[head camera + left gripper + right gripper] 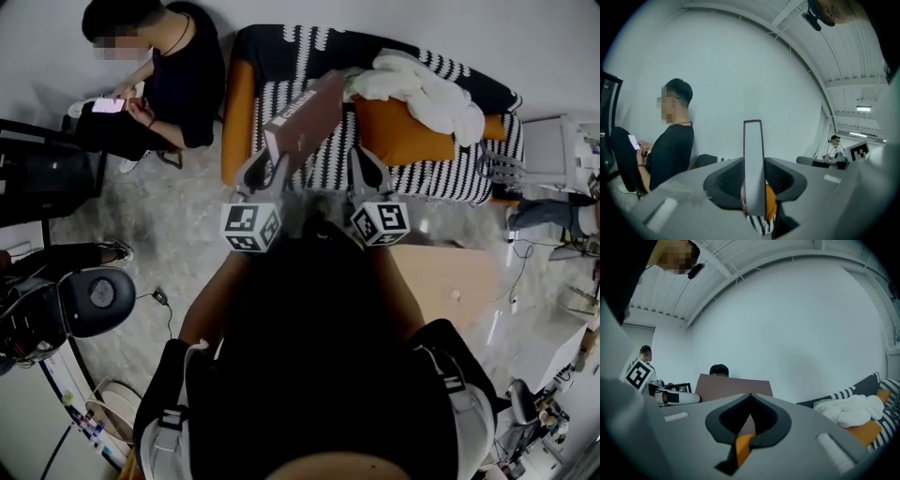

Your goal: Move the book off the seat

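- Book: brown cover, pale page edge.
- Sofa: black-and-white stripes and zigzags, with orange sides.
- Cushion: orange.
- Cloth: white.
- Floor: mottled grey.
- Wall: plain off-white.

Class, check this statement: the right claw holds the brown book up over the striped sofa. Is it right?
Not quite: the left claw holds the brown book, clamped edge-on between its jaws in the left gripper view, up over the striped sofa.
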`<act>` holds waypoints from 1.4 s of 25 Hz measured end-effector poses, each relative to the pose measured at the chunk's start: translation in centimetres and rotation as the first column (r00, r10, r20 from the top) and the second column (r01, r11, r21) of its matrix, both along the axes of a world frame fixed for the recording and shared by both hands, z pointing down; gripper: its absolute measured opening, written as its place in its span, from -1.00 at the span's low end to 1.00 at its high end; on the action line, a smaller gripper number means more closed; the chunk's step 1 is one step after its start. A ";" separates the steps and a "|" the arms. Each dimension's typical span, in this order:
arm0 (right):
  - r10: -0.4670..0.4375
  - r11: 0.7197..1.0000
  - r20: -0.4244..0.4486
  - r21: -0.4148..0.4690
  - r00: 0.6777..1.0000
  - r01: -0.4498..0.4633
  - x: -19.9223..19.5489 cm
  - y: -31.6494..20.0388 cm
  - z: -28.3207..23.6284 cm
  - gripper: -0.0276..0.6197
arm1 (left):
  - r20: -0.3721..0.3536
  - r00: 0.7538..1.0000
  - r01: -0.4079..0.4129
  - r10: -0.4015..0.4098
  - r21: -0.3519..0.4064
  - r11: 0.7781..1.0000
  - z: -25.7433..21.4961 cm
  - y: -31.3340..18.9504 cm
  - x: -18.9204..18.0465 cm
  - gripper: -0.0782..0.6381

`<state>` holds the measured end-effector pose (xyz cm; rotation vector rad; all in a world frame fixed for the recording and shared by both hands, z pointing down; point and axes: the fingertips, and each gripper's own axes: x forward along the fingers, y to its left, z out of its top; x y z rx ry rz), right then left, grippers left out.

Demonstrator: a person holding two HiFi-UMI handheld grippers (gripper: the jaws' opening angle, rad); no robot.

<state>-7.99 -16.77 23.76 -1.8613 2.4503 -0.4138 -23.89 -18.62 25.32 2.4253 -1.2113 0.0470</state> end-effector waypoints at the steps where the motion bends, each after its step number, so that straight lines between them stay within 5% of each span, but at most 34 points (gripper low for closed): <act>1: 0.007 1.000 -0.003 -0.003 1.000 -0.007 -0.2 0.1 0.0 -0.89 | -0.003 1.000 -0.009 0.009 -0.004 1.000 0.0 0.0 -0.2 -0.38; 9: 0.117 0.992 -0.027 -0.036 0.993 -0.118 -0.5 4.8 0.7 -0.89 | -0.041 0.985 -0.167 0.166 -0.029 0.985 1.1 2.5 0.9 -0.38; 15: 0.215 0.975 -0.036 -0.040 0.976 -0.217 5.5 10.0 -0.6 -0.89 | -0.048 0.962 -0.270 0.268 -0.031 0.962 -0.2 6.1 7.5 -0.38; 27: 0.404 0.915 -0.004 0.000 0.915 -0.404 10.1 17.6 -1.7 -0.89 | -0.046 0.877 -0.479 0.478 -0.006 0.878 -1.5 11.9 14.4 -0.38; 35: 0.507 0.861 0.048 0.014 0.861 -0.508 18.4 25.7 -2.0 -0.89 | -0.036 0.829 -0.559 0.558 -0.028 0.828 -2.0 19.1 22.9 -0.38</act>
